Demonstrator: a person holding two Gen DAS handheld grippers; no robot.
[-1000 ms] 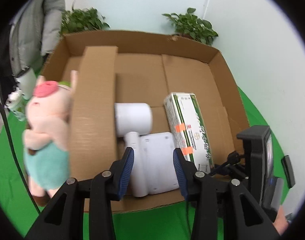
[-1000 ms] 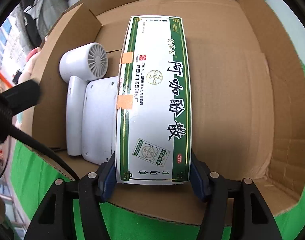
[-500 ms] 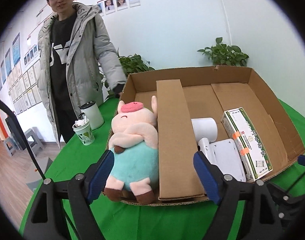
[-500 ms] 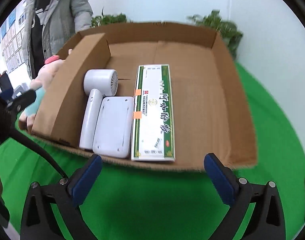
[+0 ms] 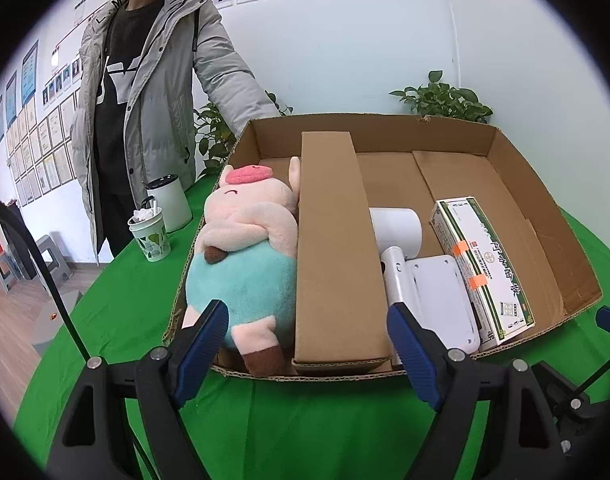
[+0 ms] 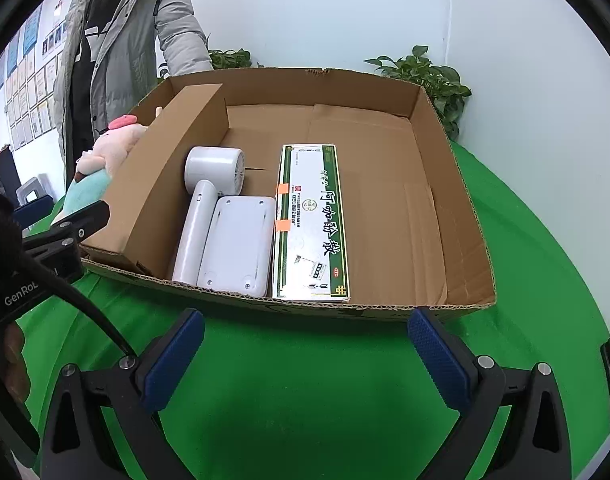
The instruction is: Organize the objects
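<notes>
A shallow cardboard box sits on the green table, split by a cardboard divider. Left of the divider lies a pink plush pig in a teal outfit. To the right lie, side by side, a white hair dryer, a flat white device and a green-and-white medicine box. My left gripper is open and empty, just before the box's near edge. My right gripper stands wide open over the cloth, short of the box, with the medicine box beyond it.
A person in a grey coat stands at the far left with one arm at the box's back corner. A paper cup and a white canister stand left of the box. Potted plants line the wall. Green cloth covers the table.
My right gripper let go of the medicine box, opened wide and drew back out of the box. My left gripper opened, left the white device and swung back and leftward.
</notes>
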